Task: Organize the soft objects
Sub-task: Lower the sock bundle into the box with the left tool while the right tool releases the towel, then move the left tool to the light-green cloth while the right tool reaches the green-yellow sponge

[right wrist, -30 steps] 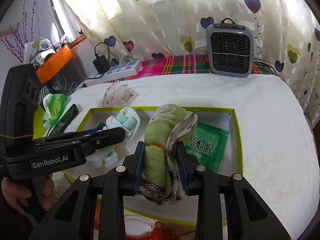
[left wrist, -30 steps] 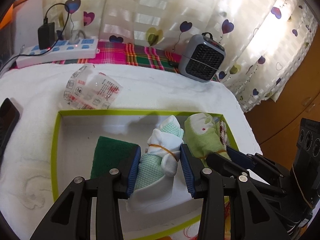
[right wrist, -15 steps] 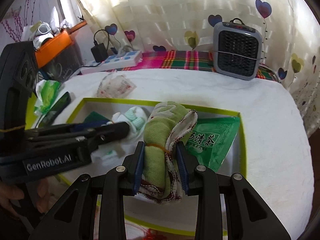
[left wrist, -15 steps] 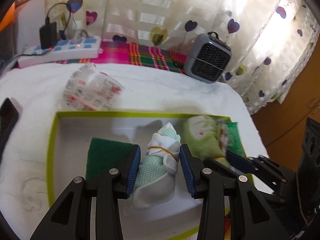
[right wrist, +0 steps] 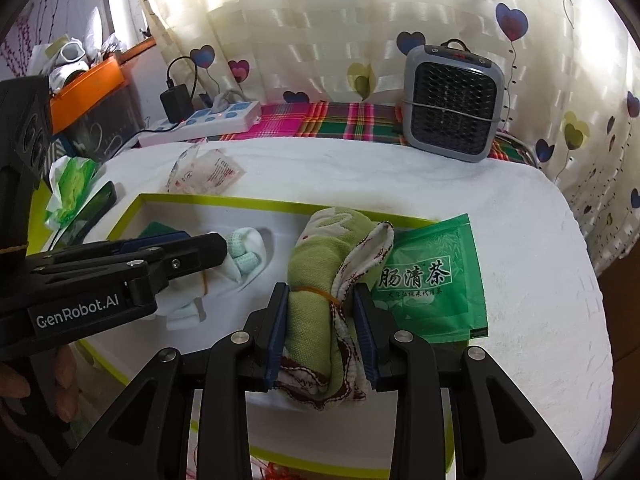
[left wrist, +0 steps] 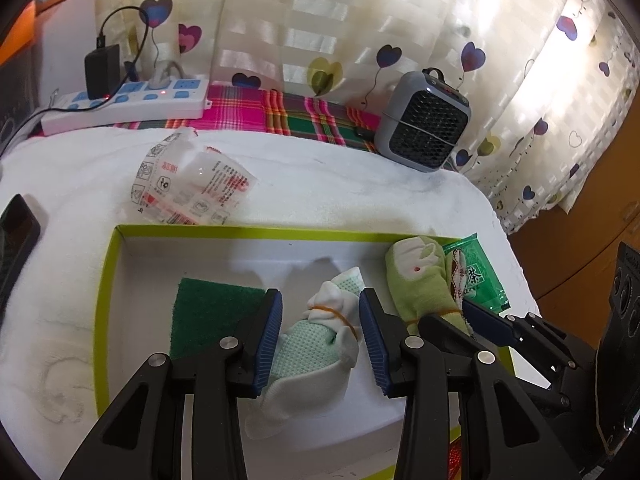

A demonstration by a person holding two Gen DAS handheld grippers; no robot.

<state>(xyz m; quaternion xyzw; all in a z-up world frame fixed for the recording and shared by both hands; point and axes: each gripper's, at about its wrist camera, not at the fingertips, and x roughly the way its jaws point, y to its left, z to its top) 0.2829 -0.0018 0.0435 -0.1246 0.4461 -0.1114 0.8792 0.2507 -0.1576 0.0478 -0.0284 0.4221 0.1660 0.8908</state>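
tray (left wrist: 105, 288): green-rimmed, white inside, on white cloth | right gripper (right wrist: 322, 330): jaws clamped on green towel roll (right wrist: 316, 280) above tray | left gripper (left wrist: 320, 338): jaws slightly apart, flanking white-mint roll (left wrist: 316, 344) in tray, grip unclear | green tea packet (right wrist: 432, 280): at tray's right edge

- Domestic room, likely a bedroom or living corner.
- Cream curtain (right wrist: 320, 28) printed with hearts (window light behind it).
- Small grey heater (right wrist: 452, 104) on a plaid cloth (right wrist: 328, 120).
- White power strip (left wrist: 124, 106) with charger plugged in.
- White towel (right wrist: 520, 240) spread as work surface.
- Phone (left wrist: 16, 236), tissue pack (right wrist: 68, 184), tea sachet (right wrist: 432, 280) lying about.
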